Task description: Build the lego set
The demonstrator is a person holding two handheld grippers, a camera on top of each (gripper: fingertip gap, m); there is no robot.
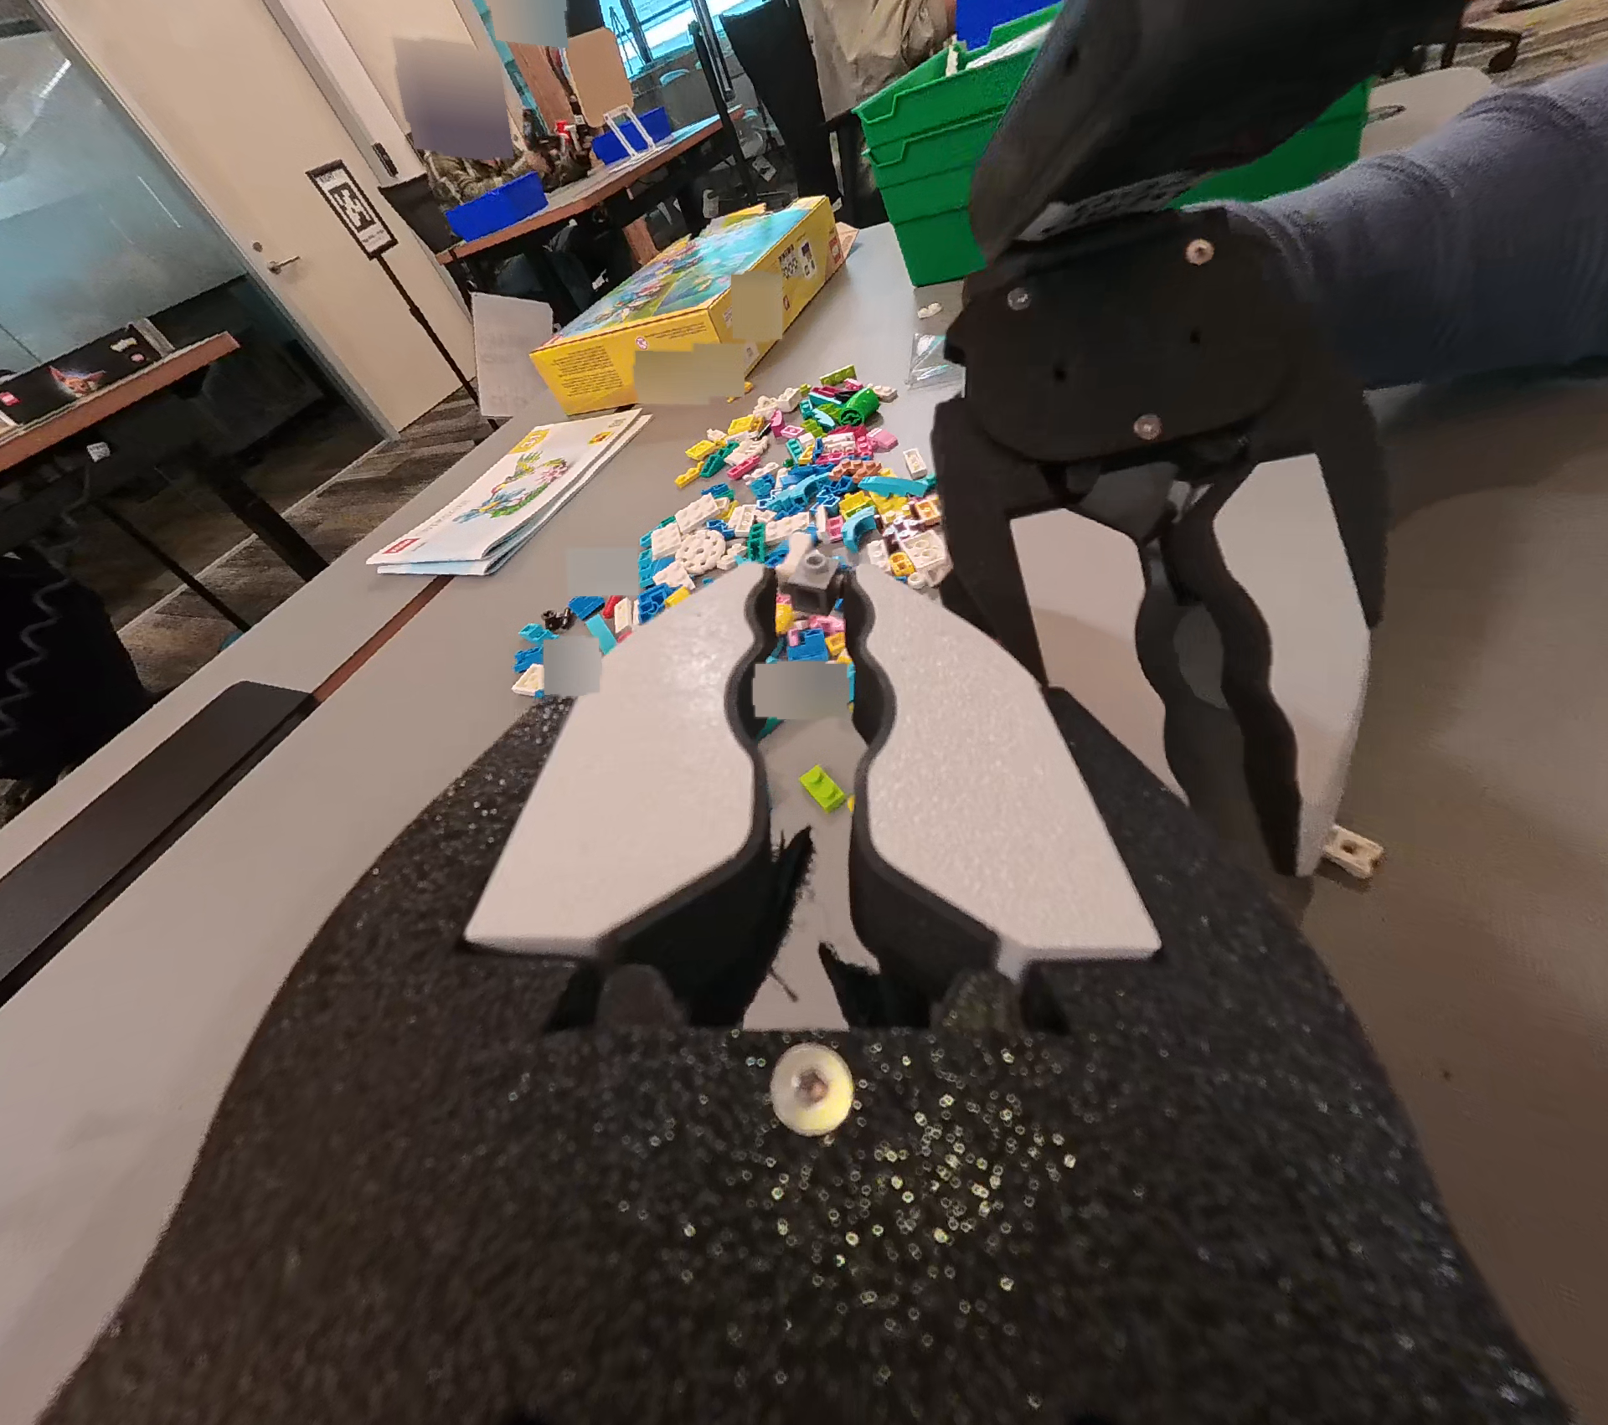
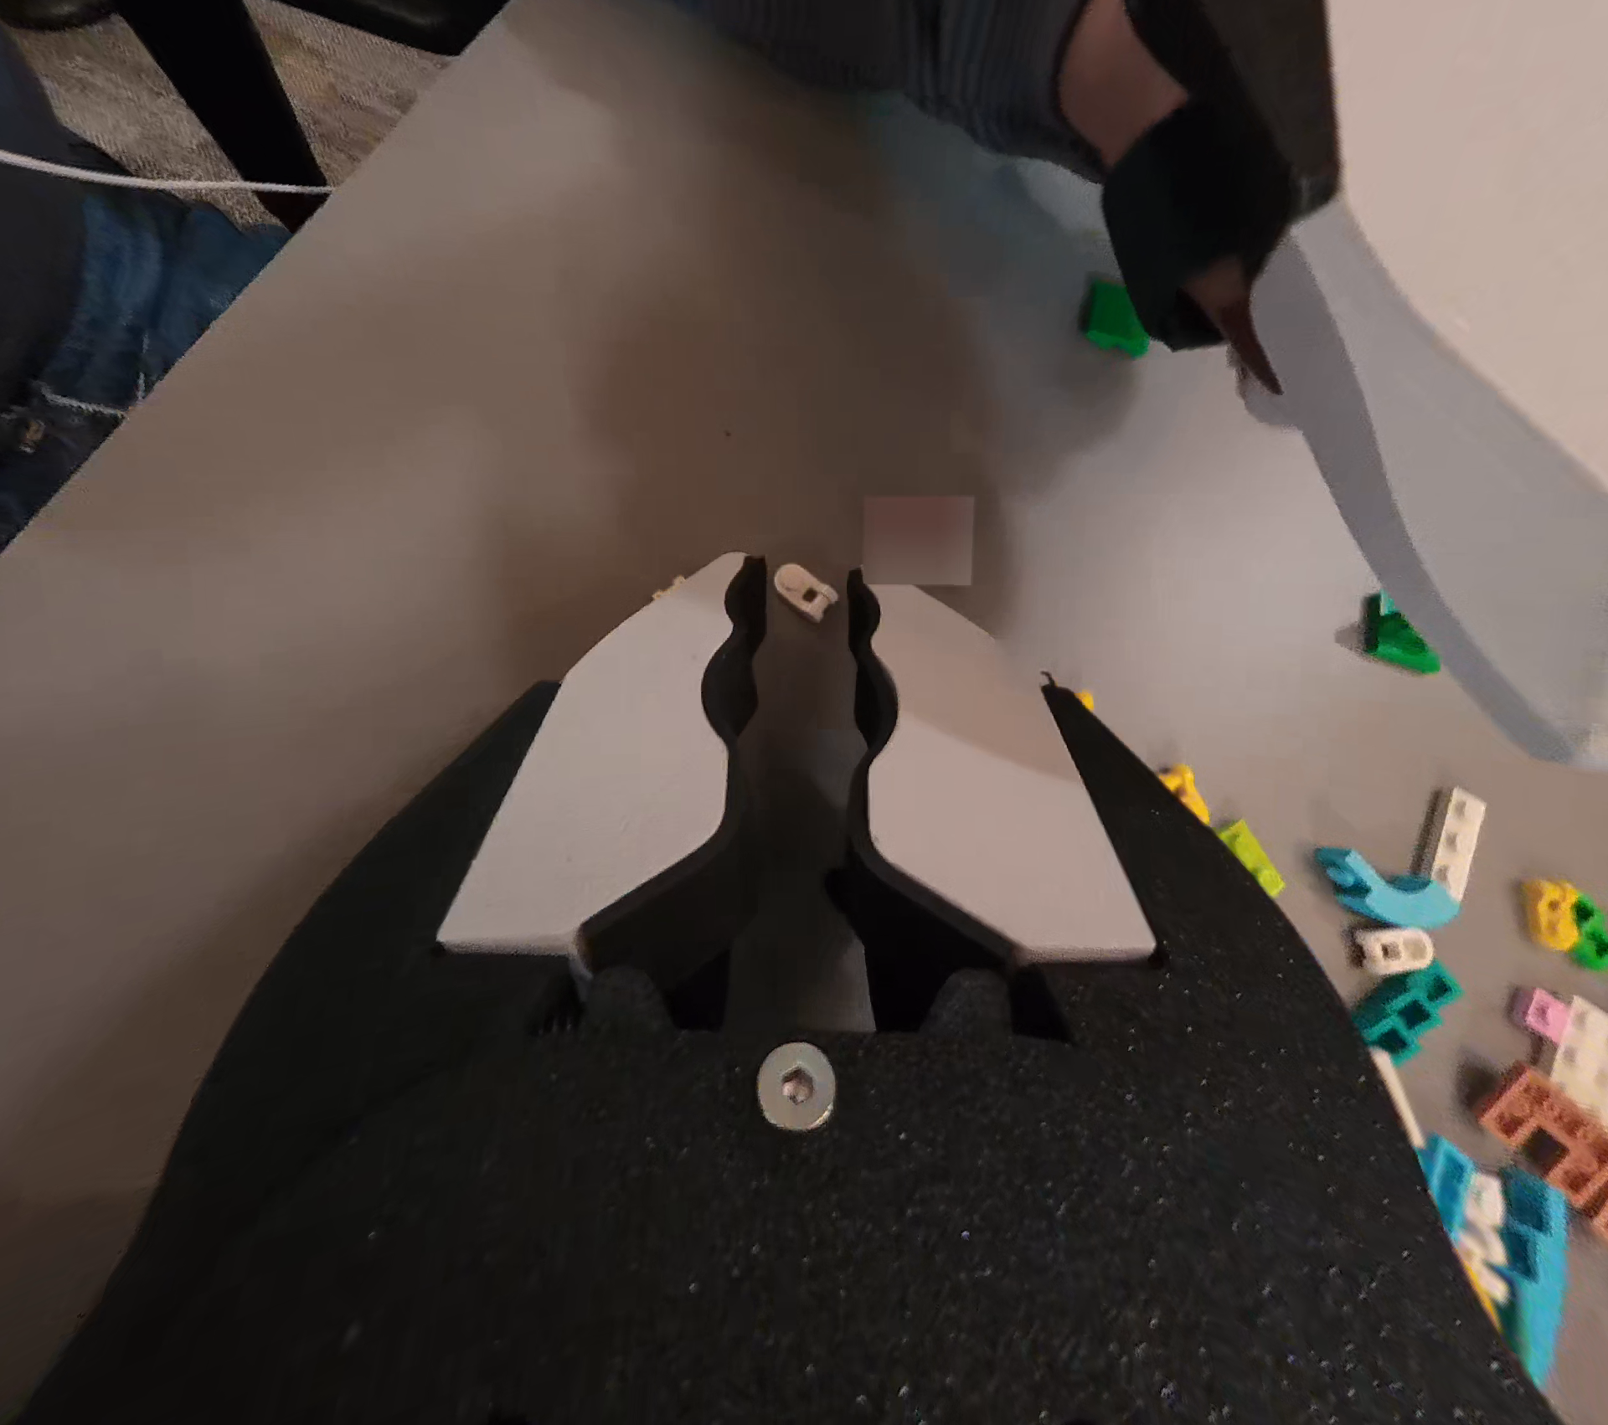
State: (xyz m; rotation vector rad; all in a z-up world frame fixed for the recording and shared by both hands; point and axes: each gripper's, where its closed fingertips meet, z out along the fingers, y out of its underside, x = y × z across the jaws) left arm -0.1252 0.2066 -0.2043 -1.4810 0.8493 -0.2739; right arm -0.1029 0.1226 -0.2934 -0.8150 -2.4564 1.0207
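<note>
My left gripper (image 1: 811, 587) is shut on a small grey brick (image 1: 814, 572) and holds it above a pile of loose coloured bricks (image 1: 800, 479) on the grey table (image 1: 261, 948). My right gripper (image 2: 805, 583) points down at the table with its fingers slightly apart. A small white piece (image 2: 805, 592) lies on the table between its tips, and they do not touch it. The right gripper also shows in the left wrist view (image 1: 1253, 818), to the right of the pile, with a white piece (image 1: 1353, 853) by its tip.
A yellow set box (image 1: 687, 313) and an instruction booklet (image 1: 513, 505) lie beyond the pile. Green bins (image 1: 940, 165) stand at the back. A lime brick (image 1: 822, 786) lies under my left fingers. Scattered bricks (image 2: 1410, 896) and green pieces (image 2: 1114, 322) lie right of the right gripper. There is about 12 centimeters between the tips of the two grippers.
</note>
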